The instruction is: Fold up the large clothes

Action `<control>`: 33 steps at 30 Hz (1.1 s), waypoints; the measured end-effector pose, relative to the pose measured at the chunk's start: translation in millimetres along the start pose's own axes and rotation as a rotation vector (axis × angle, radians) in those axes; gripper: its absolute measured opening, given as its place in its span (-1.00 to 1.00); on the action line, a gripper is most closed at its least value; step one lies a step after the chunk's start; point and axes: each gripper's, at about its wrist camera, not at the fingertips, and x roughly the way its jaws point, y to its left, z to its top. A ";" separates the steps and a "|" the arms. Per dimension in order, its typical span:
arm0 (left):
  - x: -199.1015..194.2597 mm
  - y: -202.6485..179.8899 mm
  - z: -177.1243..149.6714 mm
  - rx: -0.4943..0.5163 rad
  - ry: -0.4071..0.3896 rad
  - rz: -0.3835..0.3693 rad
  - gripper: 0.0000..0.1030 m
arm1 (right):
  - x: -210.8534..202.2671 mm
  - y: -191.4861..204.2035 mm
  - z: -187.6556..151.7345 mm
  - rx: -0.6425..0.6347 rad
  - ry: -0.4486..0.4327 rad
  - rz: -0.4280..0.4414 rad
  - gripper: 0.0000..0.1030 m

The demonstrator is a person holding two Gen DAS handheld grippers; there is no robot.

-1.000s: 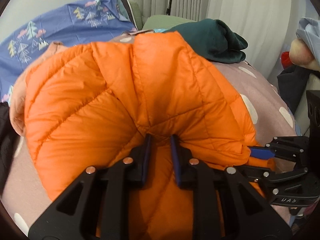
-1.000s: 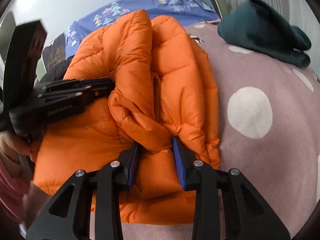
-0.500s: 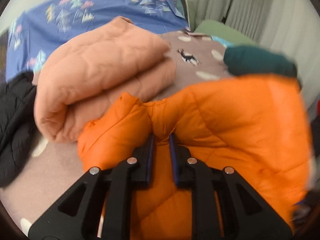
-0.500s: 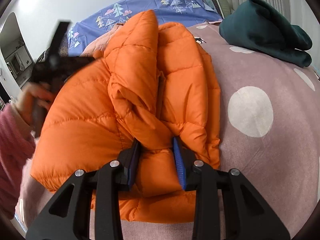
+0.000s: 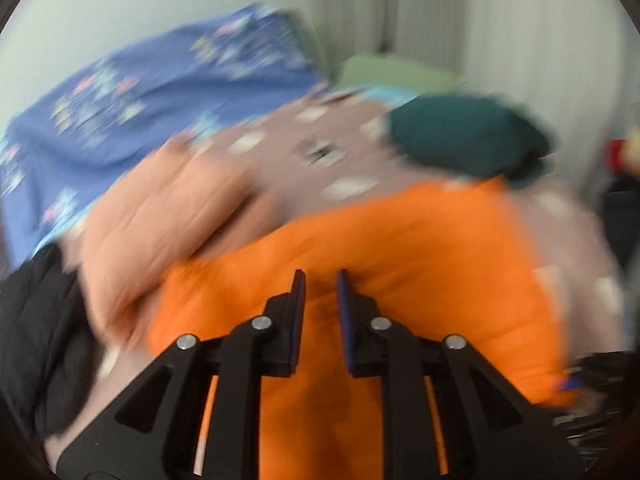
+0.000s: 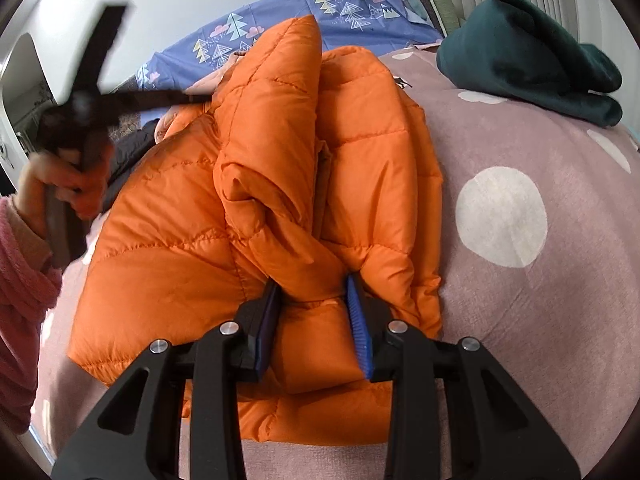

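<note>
An orange puffer jacket (image 6: 248, 208) lies bunched on the pink dotted bedspread (image 6: 540, 320). My right gripper (image 6: 314, 300) is shut on a thick fold at its near edge. The jacket also shows, blurred, in the left wrist view (image 5: 420, 264). My left gripper (image 5: 320, 288) is over the jacket's left part with its jaws narrowly apart; blur hides whether they pinch fabric. In the right wrist view the left gripper (image 6: 120, 98) is held up at the far left in a hand.
A dark green garment (image 6: 528, 56) lies at the back right of the bed. A rolled peach quilt (image 5: 160, 220) and a black garment (image 5: 36, 340) lie left. A blue tree-print sheet (image 5: 160, 120) is behind.
My left gripper has swung away to the left and risen, and the jacket side it carried now lies spread. My right gripper has stayed shut on its fold.
</note>
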 end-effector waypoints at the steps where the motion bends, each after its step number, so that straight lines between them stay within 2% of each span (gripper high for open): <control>1: -1.4 -14.7 9.3 0.046 -0.013 -0.048 -0.52 | 0.2 -0.9 0.6 0.002 0.000 0.005 -0.36; 3: 13.4 -37.5 16.5 0.122 0.017 -0.042 -0.44 | 0.0 -0.4 0.6 0.001 -0.001 0.005 -0.36; 5: 54.8 -52.9 14.4 0.179 0.106 0.010 -0.44 | -0.5 0.5 0.1 -0.002 -0.003 0.005 -0.35; 6: 71.3 -52.5 10.8 0.175 0.139 0.022 -0.45 | -0.4 -0.2 0.2 -0.001 -0.005 0.006 -0.35; 7: 96.7 -45.8 5.4 0.130 0.190 0.023 -0.45 | -0.7 -0.6 0.0 0.000 -0.008 0.007 -0.35; 9: 115.9 -33.1 1.6 0.030 0.214 -0.018 -0.45 | -2.4 -2.2 -0.3 0.004 -0.028 0.008 -0.35; 11: 122.6 -31.7 -1.1 0.029 0.225 -0.022 -0.45 | -2.4 -5.8 -0.1 0.015 -0.034 0.013 -0.35; 18: 124.7 -30.2 -8.7 0.018 0.216 -0.033 -0.46 | -1.4 -5.7 0.0 0.009 -0.031 0.014 -0.35; 22: 123.9 -34.7 -8.9 0.043 0.215 -0.012 -0.47 | -7.6 2.6 2.5 -0.028 -0.027 -0.024 -0.34; 24: 121.4 -37.2 -8.7 0.053 0.212 -0.004 -0.48 | -21.0 14.7 7.9 -0.090 -0.026 -0.059 -0.32; 28: 108.9 -39.2 -5.7 0.066 0.197 0.011 -0.48 | -54.3 29.4 28.8 -0.155 -0.131 -0.033 -0.32; 30: 95.9 -40.3 -2.7 0.077 0.186 0.024 -0.48 | -47.1 29.6 35.1 -0.148 -0.121 -0.046 -0.32; 32: 68.6 -38.2 0.7 0.069 0.156 0.031 -0.32 | -14.4 18.2 34.6 -0.107 -0.027 -0.093 -0.28; 33: 46.5 -35.8 0.1 0.061 0.124 0.027 -0.14 | -3.5 8.8 32.6 -0.062 -0.002 -0.067 -0.25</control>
